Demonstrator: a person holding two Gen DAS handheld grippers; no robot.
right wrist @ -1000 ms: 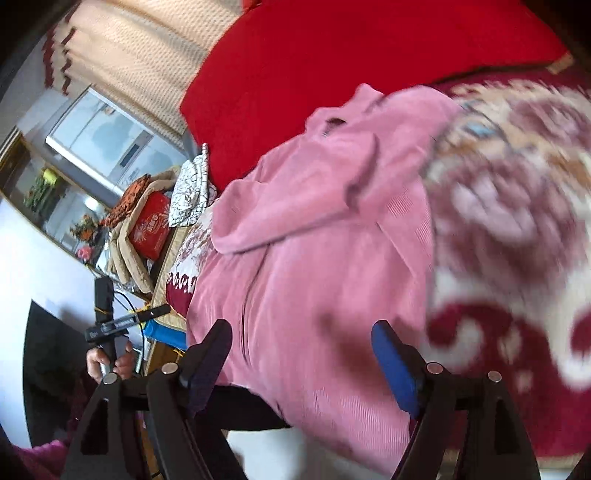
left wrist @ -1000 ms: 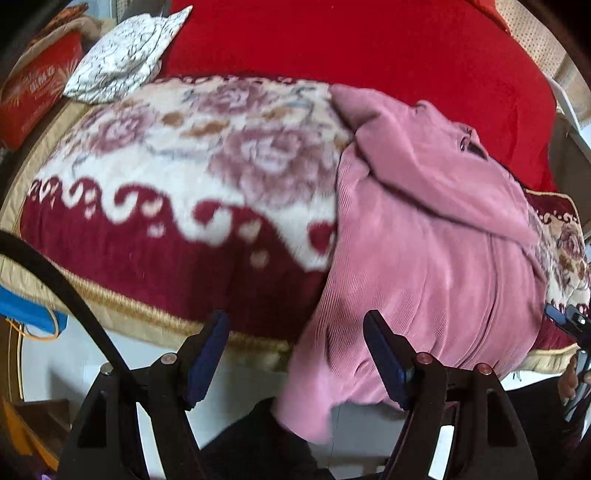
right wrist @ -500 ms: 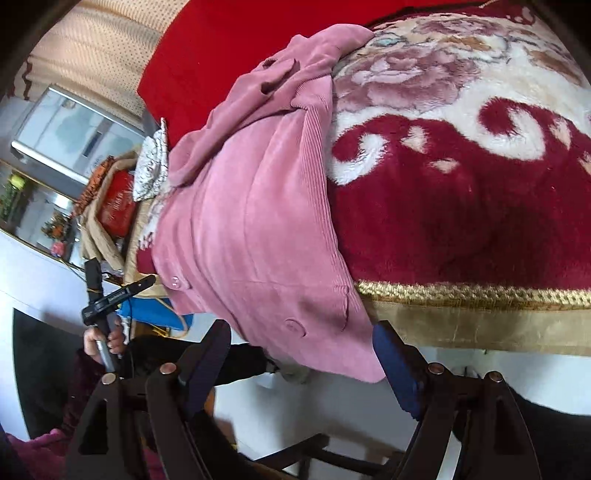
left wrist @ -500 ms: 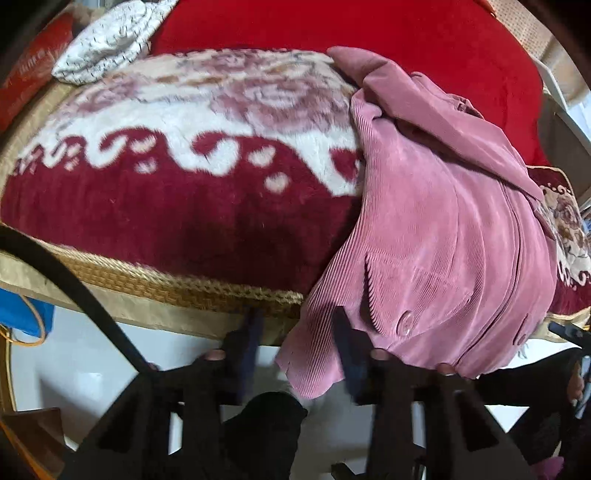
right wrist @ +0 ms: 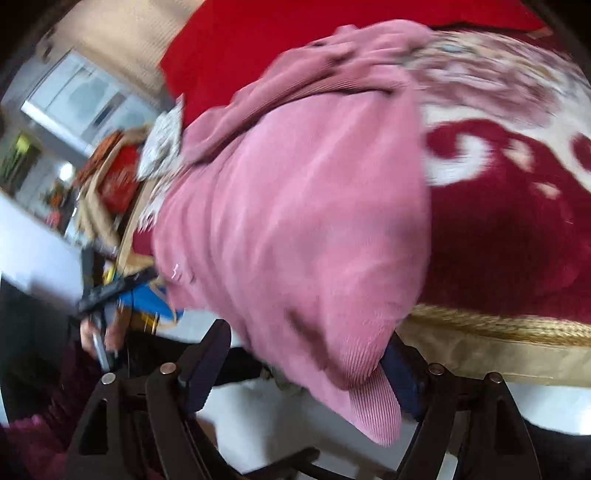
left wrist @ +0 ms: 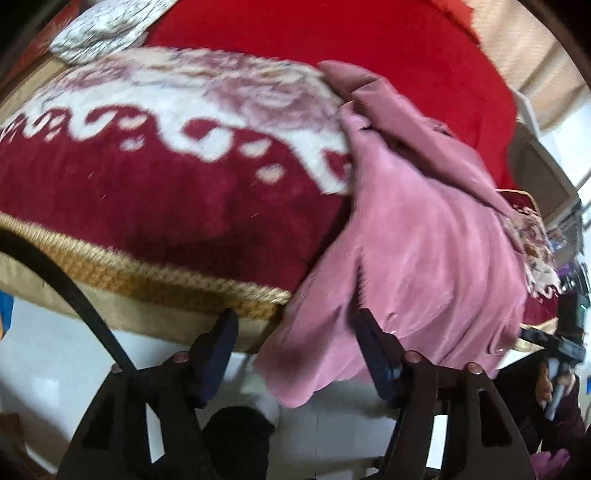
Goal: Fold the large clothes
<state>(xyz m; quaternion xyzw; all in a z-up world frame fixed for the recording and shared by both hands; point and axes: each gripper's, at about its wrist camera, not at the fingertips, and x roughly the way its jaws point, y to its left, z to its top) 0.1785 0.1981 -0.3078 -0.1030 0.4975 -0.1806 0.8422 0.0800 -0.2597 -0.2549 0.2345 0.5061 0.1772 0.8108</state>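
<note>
A pink corduroy jacket [left wrist: 417, 240] lies on a red floral blanket [left wrist: 155, 177], its hem hanging over the bed's front edge. My left gripper [left wrist: 295, 350] is open, its jaws either side of the hem's left corner. In the right wrist view the jacket [right wrist: 295, 206] fills the middle. My right gripper [right wrist: 306, 365] is open, jaws wide, with the hem's right corner between them and draped over the right finger [right wrist: 402, 373]. The picture is blurred by motion.
The blanket's gold fringe [left wrist: 147, 273] marks the bed edge above a pale floor [left wrist: 44, 354]. A white patterned pillow [left wrist: 107, 26] and red cover [left wrist: 332, 33] lie behind. A window [right wrist: 85, 99] and cluttered shelf stand at the left.
The left gripper, narrowed half a second ago, has opened wider at the hem corner. Both grippers have come in closer to the hanging hem, and the right finger now touches it.
</note>
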